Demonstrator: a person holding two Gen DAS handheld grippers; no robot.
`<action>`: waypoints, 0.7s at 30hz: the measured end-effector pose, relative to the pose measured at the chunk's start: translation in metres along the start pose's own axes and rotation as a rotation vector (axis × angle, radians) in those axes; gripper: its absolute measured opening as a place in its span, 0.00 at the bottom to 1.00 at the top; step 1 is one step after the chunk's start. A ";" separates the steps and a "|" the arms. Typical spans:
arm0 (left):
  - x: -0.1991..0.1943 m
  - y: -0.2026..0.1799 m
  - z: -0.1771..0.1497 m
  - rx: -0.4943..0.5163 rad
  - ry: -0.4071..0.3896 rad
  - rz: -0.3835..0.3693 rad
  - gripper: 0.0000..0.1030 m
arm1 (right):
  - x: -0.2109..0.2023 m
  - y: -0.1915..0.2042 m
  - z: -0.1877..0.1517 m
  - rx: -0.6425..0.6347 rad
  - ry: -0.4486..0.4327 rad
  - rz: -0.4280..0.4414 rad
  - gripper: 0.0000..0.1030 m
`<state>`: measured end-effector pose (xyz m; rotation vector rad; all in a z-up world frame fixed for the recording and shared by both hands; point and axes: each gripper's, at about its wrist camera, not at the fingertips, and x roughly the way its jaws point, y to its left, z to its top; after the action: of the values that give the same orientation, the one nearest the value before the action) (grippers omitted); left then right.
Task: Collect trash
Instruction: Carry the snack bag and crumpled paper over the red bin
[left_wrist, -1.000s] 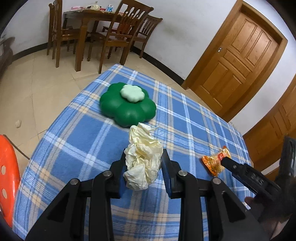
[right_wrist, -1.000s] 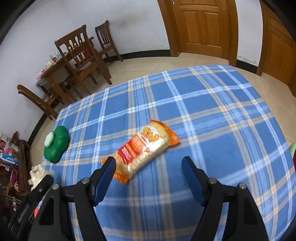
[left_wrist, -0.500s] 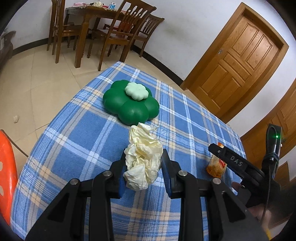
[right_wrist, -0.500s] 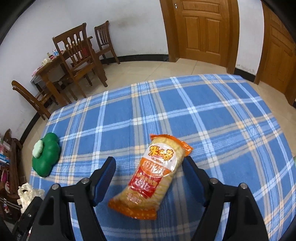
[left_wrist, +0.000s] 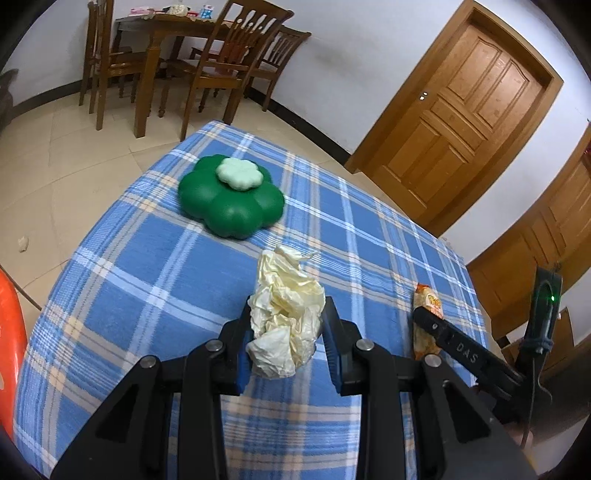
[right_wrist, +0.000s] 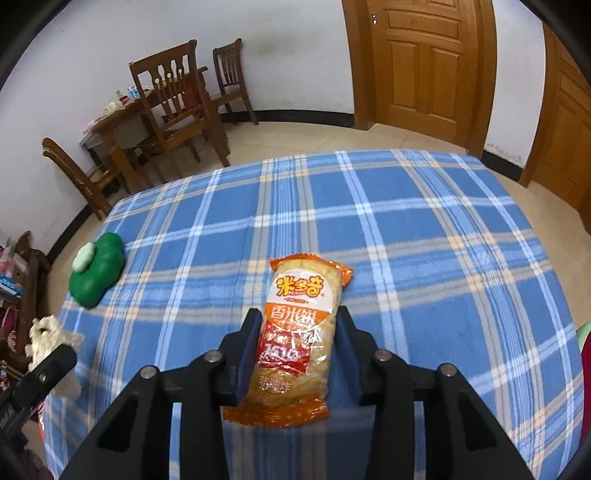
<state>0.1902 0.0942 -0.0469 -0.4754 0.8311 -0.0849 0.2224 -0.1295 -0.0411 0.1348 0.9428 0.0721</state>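
My left gripper (left_wrist: 286, 339) is shut on a crumpled cream paper wad (left_wrist: 286, 321) and holds it above the blue plaid tablecloth (left_wrist: 147, 280). The wad also shows at the left edge of the right wrist view (right_wrist: 48, 336). My right gripper (right_wrist: 297, 350) has closed its jaws against both sides of an orange snack packet (right_wrist: 299, 332) lying on the cloth. The packet (left_wrist: 424, 317) and the right gripper's fingers (left_wrist: 454, 343) show at the right in the left wrist view.
A green flower-shaped container (left_wrist: 231, 197) with a pale lid sits on the far left of the table, also in the right wrist view (right_wrist: 96, 269). Wooden chairs and a table (left_wrist: 192, 62) stand beyond. An orange stool (left_wrist: 9, 350) is at the left.
My right gripper moved over the snack packet and its jaws closed from wide open onto the packet's sides. My left gripper kept its hold on the paper wad and rose slightly.
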 end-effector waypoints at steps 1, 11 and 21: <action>-0.001 -0.004 -0.001 0.008 0.001 -0.003 0.32 | -0.004 -0.003 -0.004 0.002 0.004 0.012 0.42; -0.009 -0.030 -0.014 0.061 0.020 -0.042 0.32 | -0.035 -0.031 -0.030 0.047 0.014 0.049 0.41; -0.016 -0.054 -0.027 0.104 0.043 -0.081 0.32 | -0.075 -0.063 -0.056 0.101 -0.013 0.044 0.41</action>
<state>0.1661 0.0404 -0.0279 -0.4105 0.8455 -0.2126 0.1334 -0.1958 -0.0223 0.2489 0.9306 0.0646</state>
